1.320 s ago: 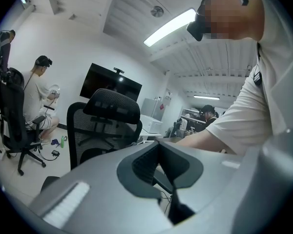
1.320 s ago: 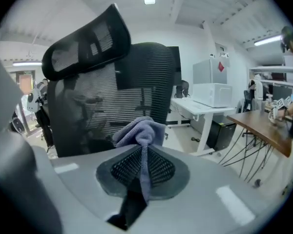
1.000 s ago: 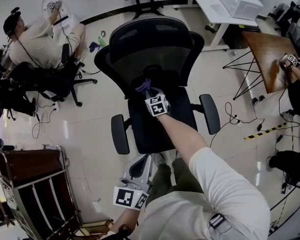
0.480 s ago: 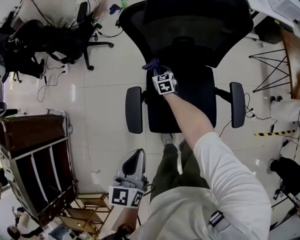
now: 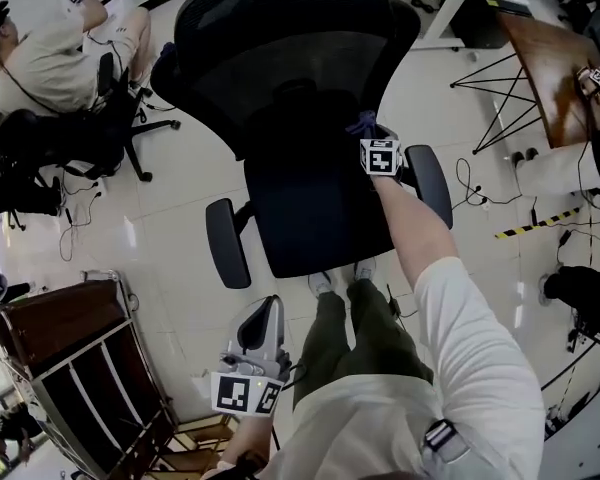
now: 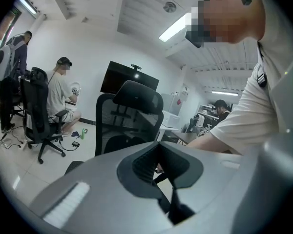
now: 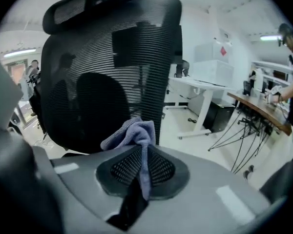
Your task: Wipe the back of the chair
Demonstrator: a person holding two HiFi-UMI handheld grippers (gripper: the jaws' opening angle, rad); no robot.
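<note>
The black office chair (image 5: 300, 198) stands in front of me, its mesh back (image 5: 280, 58) toward the top of the head view. My right gripper (image 5: 366, 130) is shut on a bluish-purple cloth (image 5: 362, 122) over the seat's right side, near the right armrest (image 5: 428, 183). In the right gripper view the cloth (image 7: 133, 132) bunches out of the closed jaws of that gripper (image 7: 143, 151), just short of the mesh back (image 7: 112, 67). My left gripper (image 5: 264, 313) hangs low by my leg, shut and holding nothing. The left gripper (image 6: 159, 153) view shows the chair (image 6: 129, 116) beyond it.
A seated person (image 5: 60, 48) on another black chair (image 5: 80, 138) is at the upper left. A dark wooden cart (image 5: 70, 368) stands at the lower left. A wooden table (image 5: 550, 68) with wire legs and a white desk (image 7: 205, 89) are to the right. Cables (image 5: 480, 213) lie on the floor.
My right gripper with the cloth has moved from the seat's left side across to its right side, near the right armrest. The left gripper has stayed low.
</note>
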